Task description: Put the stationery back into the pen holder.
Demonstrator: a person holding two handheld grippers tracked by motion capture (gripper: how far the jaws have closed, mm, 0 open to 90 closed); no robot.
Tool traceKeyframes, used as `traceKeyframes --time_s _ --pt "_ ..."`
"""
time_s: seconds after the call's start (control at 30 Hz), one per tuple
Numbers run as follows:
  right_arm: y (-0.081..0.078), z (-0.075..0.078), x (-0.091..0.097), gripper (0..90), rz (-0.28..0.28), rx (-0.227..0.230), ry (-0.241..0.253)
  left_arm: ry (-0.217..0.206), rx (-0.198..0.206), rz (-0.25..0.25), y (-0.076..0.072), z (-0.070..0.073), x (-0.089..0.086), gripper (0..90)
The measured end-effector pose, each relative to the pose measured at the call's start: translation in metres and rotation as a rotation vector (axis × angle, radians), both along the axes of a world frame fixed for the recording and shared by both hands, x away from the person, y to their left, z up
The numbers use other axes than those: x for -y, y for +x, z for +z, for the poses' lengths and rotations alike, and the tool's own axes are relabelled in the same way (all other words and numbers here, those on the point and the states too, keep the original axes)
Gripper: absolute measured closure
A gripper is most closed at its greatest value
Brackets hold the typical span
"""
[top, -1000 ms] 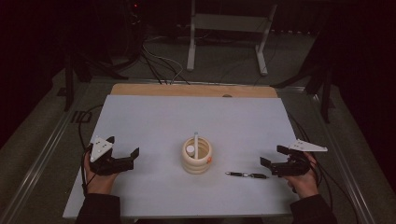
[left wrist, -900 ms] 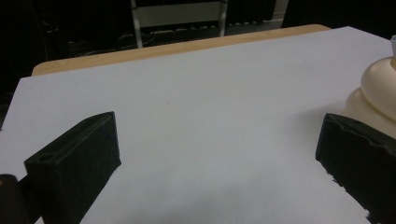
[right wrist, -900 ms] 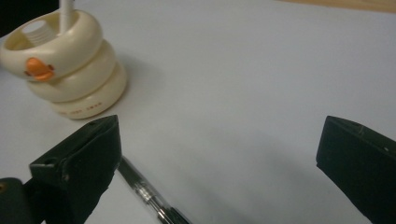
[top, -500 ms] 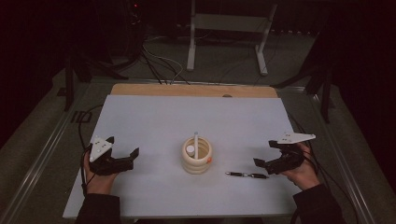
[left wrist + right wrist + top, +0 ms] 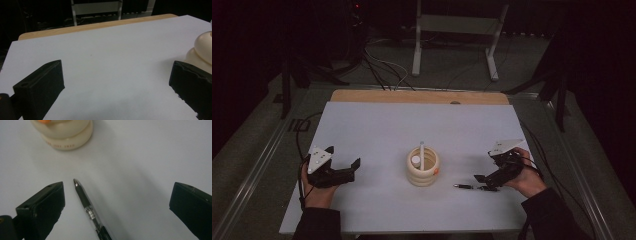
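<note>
Left gripper (image 5: 343, 169) and right gripper (image 5: 486, 182), both low over the table, jaws wide apart.

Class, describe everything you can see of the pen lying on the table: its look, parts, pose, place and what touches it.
The pen is slim and dark, with a tapered metallic tip, a silvery ring partway along the barrel and a seemingly clear section behind it. It lies flat on the white table, its tip toward the cream ringed holder but apart from it. It sits between the wide-open jaws of the right gripper, nearer one jaw; neither jaw appears to touch it.
</note>
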State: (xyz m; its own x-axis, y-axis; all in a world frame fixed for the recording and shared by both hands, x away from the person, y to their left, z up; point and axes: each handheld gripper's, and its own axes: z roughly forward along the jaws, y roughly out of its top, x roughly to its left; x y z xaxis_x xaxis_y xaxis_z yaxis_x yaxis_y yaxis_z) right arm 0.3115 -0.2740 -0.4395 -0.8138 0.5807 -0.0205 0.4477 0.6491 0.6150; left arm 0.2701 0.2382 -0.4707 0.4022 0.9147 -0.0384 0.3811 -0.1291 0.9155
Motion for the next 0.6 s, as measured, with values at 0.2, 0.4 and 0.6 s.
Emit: traceKeyframes --time_s 0.2,0.4,0.6 --pt "0.000 -0.007 -0.015 4.8 0.063 -0.031 -0.080 0.002 -0.003 -0.003 0.000 0.000 0.000 0.2" --pt "0.000 -0.015 -0.023 13.9 0.125 -0.066 -0.138 0.004 -0.006 -0.004 0.001 -0.001 0.000 0.2" --pt "-0.001 -0.022 -0.028 20.5 0.156 -0.081 -0.191 0.009 -0.009 -0.010 0.001 -0.001 0.002 0.2"
